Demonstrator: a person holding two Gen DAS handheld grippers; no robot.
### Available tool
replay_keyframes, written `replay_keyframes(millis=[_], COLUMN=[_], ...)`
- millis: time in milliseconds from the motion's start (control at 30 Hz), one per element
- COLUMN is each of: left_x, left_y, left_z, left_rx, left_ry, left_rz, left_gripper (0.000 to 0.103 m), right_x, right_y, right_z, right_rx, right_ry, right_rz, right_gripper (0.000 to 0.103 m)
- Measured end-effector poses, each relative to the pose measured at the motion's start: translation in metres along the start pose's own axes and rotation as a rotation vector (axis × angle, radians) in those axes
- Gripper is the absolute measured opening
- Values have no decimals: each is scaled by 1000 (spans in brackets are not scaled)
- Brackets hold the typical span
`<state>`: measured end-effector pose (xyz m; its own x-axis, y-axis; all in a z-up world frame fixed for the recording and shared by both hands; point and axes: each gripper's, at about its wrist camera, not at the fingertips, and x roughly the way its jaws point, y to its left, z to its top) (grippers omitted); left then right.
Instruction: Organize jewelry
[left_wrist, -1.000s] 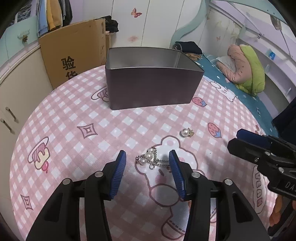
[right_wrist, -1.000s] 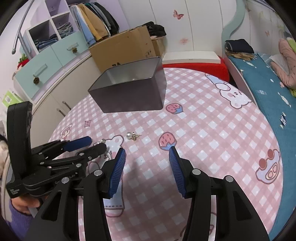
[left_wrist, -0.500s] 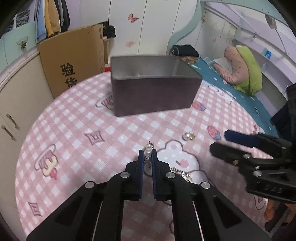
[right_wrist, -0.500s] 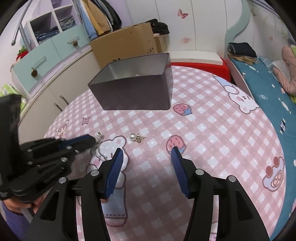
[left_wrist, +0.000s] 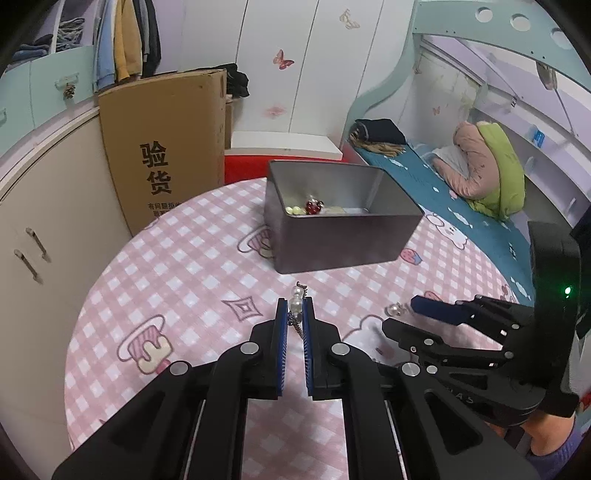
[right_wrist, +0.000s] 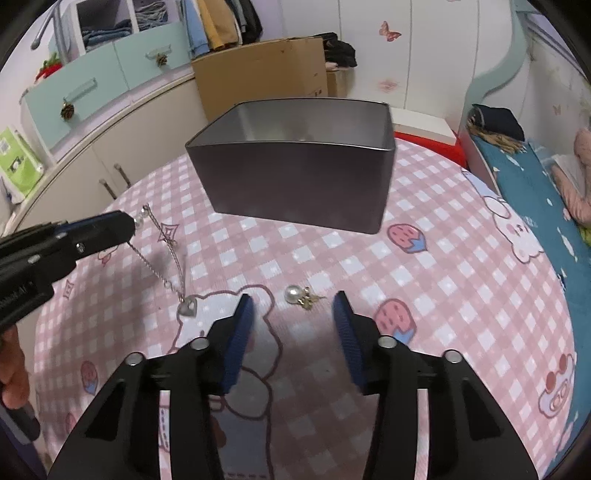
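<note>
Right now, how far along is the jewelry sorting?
Done: some beads and a red piece already lie in the tin. In hand: the left gripper is shut on the pearl necklace, its chain and pendant dangling to the cloth. Left: the pearl earring lies on the table, ahead of the right gripper, whose jaws have just been closing without touching it.

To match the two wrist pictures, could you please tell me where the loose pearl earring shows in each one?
Left wrist view: the pearl earring lies on the checked cloth at right of centre, just off the tip of the right tongs.
Right wrist view: the pearl earring lies low in the middle, just ahead of the right tongs' gap.
Shared landmark: the grey tin beyond it.
</note>
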<state>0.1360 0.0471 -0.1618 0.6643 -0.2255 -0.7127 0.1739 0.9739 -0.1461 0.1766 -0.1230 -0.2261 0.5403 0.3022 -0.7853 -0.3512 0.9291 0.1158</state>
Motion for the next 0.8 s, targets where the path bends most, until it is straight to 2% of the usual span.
replay_keyframes(millis=[133, 200, 467, 700, 733, 800], left_x=[0, 0, -2, -16, -18, -24], left_y=[4, 5, 3, 0, -1, -3], left_z=[3, 5, 11, 23, 24, 30], left_rx=[-5, -8, -2, 3, 6, 11], left_ry=[-6, -7, -15, -49, -55, -68], left_rz=[-2, -9, -34, -70, -75, -89], left_gripper=[6, 6, 6, 6, 6, 6], right_x=[5, 6, 3, -16, -20, -30], right_y=[4, 6, 3, -4, -5, -7], right_z=[2, 3, 5, 10, 12, 16], right_rx=[-26, -41, -42, -28, -28, -25], right_ry=[4, 3, 1, -29, -37, -56], right_rz=[-20, -33, -15, 4, 8, 16], right_gripper=[29, 22, 17, 17, 13, 12])
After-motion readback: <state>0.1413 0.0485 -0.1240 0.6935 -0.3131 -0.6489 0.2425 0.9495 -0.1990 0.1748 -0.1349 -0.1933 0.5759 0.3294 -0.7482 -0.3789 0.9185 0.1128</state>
